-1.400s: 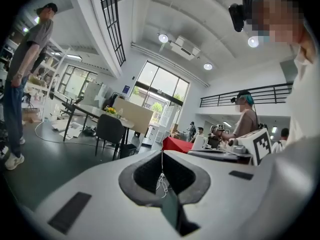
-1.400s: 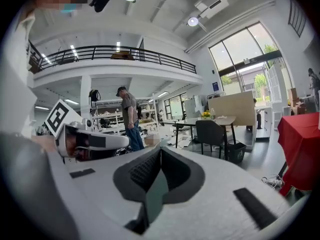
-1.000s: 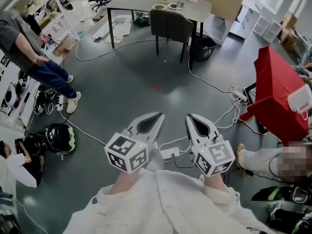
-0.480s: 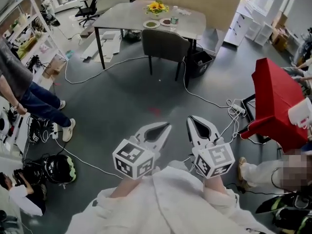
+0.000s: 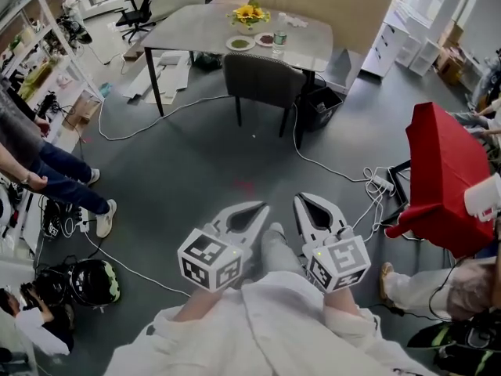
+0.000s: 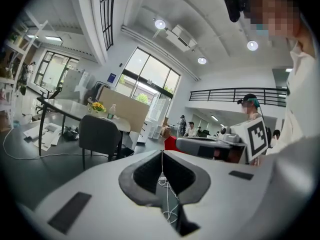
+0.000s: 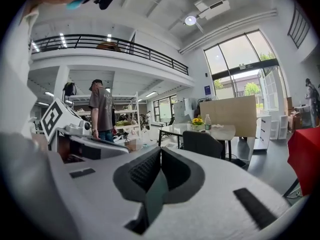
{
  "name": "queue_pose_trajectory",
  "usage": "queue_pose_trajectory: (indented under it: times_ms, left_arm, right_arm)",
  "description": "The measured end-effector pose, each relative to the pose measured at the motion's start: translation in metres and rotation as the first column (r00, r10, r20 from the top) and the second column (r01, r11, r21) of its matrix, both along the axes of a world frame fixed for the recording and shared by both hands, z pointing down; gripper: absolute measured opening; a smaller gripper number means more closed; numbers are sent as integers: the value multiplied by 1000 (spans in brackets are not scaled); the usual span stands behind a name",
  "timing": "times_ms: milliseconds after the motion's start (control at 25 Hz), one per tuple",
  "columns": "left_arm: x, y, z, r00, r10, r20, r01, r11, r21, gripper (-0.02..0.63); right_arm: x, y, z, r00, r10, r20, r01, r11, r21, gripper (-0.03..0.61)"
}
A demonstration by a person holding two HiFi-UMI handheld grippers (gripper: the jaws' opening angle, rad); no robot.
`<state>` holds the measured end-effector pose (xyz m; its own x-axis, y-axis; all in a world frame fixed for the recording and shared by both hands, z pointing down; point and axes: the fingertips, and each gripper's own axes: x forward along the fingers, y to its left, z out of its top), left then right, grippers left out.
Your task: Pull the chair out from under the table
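Across the grey floor (image 5: 196, 155), at the far side of the room, the dark chair (image 5: 262, 81) stands pushed in at the near edge of the desk (image 5: 205, 30). Its back faces the person and its seat seems to sit under the top. None of the pull is done, since the chair is well apart from both tools. The left tool (image 5: 252, 208) and the right tool (image 5: 305, 202) are held side by side, low in front of the person and pointing toward the chair. Each has its jaws pressed together on nothing. By my reading the whole job is left: cross the open floor, mind the cables (image 5: 333, 168) lying on it, open a tool, take hold of the chair's back and draw it clear of the desk.
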<state>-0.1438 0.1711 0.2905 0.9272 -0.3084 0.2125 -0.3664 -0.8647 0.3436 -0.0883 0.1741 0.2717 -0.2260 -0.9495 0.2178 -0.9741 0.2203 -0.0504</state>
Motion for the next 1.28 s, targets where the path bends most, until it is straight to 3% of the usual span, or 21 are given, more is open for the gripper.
queue_pose_trajectory:
  times_ms: [280, 800, 1280]
  left_arm:
    - [62, -84, -1, 1000, -3, 3, 3, 1000, 20, 15]
    - [197, -217, 4, 998, -64, -9, 64, 998, 20, 15]
    - [236, -301, 14, 991, -131, 30, 131, 991, 12, 15]
  right_arm:
    - [63, -81, -8, 1000, -10, -19, 10, 1000, 25, 3]
    - [180, -208, 14, 994, -106, -36, 105, 994, -24, 3]
    - [224, -287, 35, 992, -125, 3, 125, 988, -87, 3]
